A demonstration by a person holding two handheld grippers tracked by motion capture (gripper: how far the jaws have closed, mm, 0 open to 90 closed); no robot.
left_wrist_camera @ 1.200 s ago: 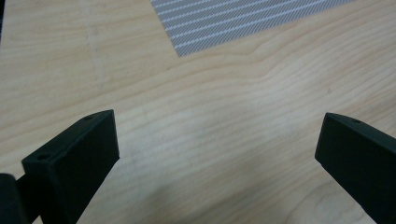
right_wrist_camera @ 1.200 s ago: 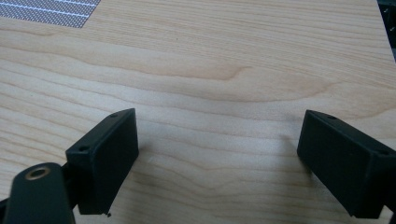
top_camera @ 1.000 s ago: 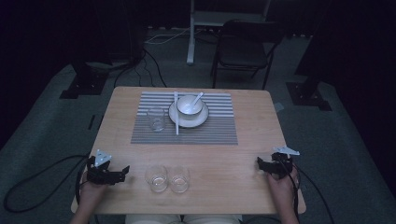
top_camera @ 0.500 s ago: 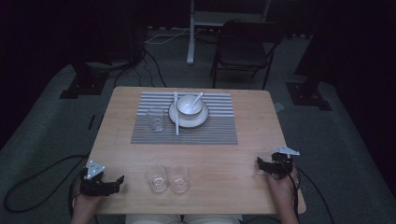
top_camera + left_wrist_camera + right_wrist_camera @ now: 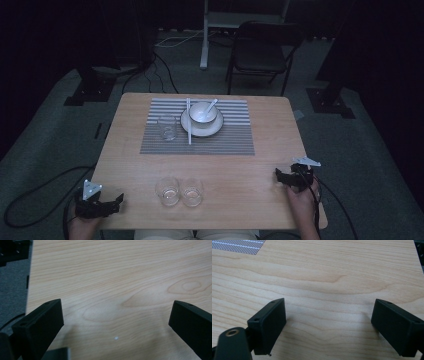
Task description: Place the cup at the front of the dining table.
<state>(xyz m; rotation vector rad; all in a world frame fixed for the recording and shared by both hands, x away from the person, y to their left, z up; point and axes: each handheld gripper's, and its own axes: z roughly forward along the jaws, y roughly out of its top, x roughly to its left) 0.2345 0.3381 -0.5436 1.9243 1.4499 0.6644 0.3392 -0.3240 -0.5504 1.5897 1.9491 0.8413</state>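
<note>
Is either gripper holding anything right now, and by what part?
Nothing is held. The left gripper and right gripper both stand open over bare table, clear of the two near glasses.

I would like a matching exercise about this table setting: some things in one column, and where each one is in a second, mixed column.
Things:
1. bowl
2. chopsticks
3. lone glass
4. pair of glasses

Places:
A. near the front edge of the table, between the two grippers
B. on the striped mat, left of the plate
C. on the plate, with a spoon in it
D. lying across the left rim of the plate

Pairs: 1-C, 2-D, 3-B, 4-A
</note>
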